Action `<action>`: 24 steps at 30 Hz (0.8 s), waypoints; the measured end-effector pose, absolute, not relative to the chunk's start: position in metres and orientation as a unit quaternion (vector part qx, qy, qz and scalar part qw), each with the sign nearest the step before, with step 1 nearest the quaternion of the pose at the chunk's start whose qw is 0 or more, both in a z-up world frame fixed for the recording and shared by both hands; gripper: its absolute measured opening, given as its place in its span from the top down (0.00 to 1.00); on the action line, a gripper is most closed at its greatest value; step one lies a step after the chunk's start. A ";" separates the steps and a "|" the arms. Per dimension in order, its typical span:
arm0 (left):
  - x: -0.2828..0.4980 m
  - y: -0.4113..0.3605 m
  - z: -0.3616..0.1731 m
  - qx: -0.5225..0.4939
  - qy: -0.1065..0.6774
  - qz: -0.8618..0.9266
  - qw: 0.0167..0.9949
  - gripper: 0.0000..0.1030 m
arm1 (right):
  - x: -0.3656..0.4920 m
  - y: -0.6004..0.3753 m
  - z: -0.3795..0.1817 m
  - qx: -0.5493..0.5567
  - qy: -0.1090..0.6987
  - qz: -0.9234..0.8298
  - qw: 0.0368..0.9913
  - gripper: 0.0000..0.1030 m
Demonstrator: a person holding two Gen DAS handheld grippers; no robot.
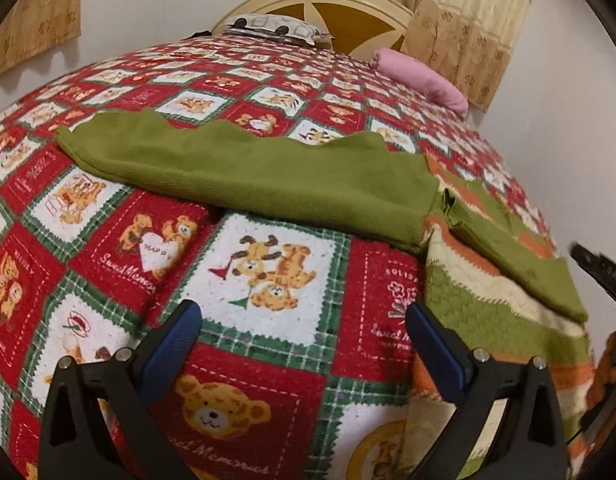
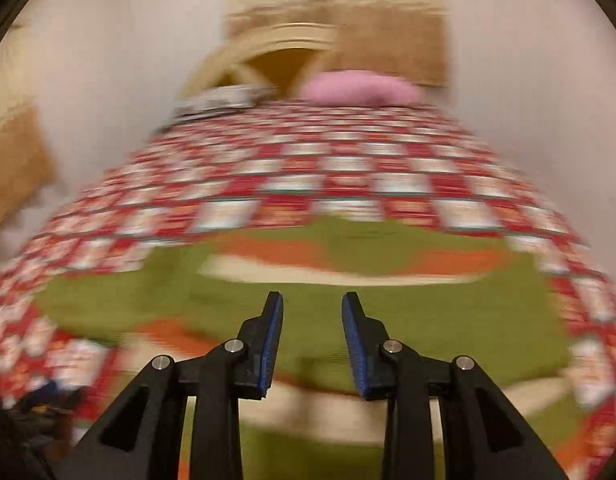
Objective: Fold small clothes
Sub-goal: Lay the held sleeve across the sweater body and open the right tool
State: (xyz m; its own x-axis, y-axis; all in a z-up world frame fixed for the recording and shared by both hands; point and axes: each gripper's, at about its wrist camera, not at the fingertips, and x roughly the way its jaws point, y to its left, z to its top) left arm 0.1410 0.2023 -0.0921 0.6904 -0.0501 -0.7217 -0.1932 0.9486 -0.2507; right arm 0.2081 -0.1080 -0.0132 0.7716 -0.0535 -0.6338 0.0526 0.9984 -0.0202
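Sweater (image 2: 308, 320) lies below right hand-held gripper (image 2: 312, 312), jaws parted, empty.

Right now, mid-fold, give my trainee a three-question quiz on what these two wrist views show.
1. True or false: the left gripper holds the sweater sleeve.
2. What lies between the right gripper pads: A) nothing, B) the pink pillow, C) a sock?
3. What covers the bed under the sweater?

Key: 1 false, its jaws are wide open above the bedspread. 2 A. 3 a red teddy-bear bedspread.
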 end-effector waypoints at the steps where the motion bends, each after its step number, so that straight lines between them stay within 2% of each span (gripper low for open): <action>1: 0.142 0.201 -0.092 -0.150 0.393 0.041 0.906 0.00 | 0.207 -0.127 -0.018 0.002 0.345 -0.050 0.937 0.70; 8: 0.140 0.200 -0.091 -0.139 0.395 0.045 0.907 0.00 | 0.194 -0.204 -0.048 0.039 0.375 -0.137 0.916 0.70; 11: 0.143 0.185 -0.081 -0.092 0.387 0.047 0.916 0.00 | 0.198 -0.219 -0.064 0.064 0.410 -0.123 0.902 0.69; 14: 0.150 0.158 -0.057 -0.037 0.372 0.037 0.927 0.00 | 0.191 -0.222 -0.046 0.077 0.387 -0.106 0.913 0.70; 18: 0.170 0.119 -0.023 -0.018 0.338 -0.012 0.941 0.00 | 0.173 -0.251 -0.006 0.108 0.305 -0.163 0.932 0.70; 21: 0.199 0.092 -0.018 -0.019 0.340 -0.006 0.940 0.00 | 0.184 -0.263 -0.006 0.105 0.321 -0.163 0.927 0.70; 24: 0.232 0.069 -0.037 -0.019 0.371 0.001 0.929 0.00 | 0.201 -0.261 -0.025 0.082 0.358 -0.147 0.918 0.70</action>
State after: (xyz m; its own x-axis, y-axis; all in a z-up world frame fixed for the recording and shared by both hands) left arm 0.2319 0.0686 -0.0367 0.7251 -0.0122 -0.6885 -0.0156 0.9993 -0.0341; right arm 0.2014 -0.2606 -0.0246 0.7004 -0.2109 -0.6819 0.3284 0.9435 0.0455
